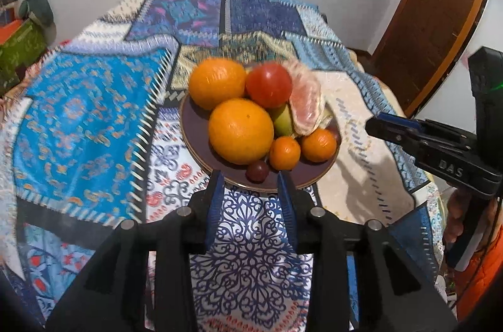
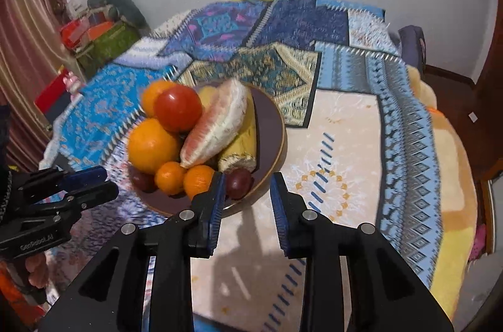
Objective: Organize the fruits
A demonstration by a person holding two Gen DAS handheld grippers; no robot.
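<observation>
Two large oranges point(image 1: 241, 130) sit at the left of the dark purple plate point(image 1: 191, 124) on the patchwork cloth point(image 1: 81, 118), with a red tomato point(image 1: 268, 84) behind them. Further right lie a peeled pomelo segment point(image 2: 217, 124) and a yellow banana point(image 2: 242, 140), with two small tangerines point(image 1: 284, 152) and dark plums point(image 2: 239, 183) along the near rim. Left gripper point(image 1: 254, 174) hovers just before the plate, jaws apart and empty. Right gripper point(image 2: 247, 178) stands likewise spread, holding nothing, at the plate's near right edge.
</observation>
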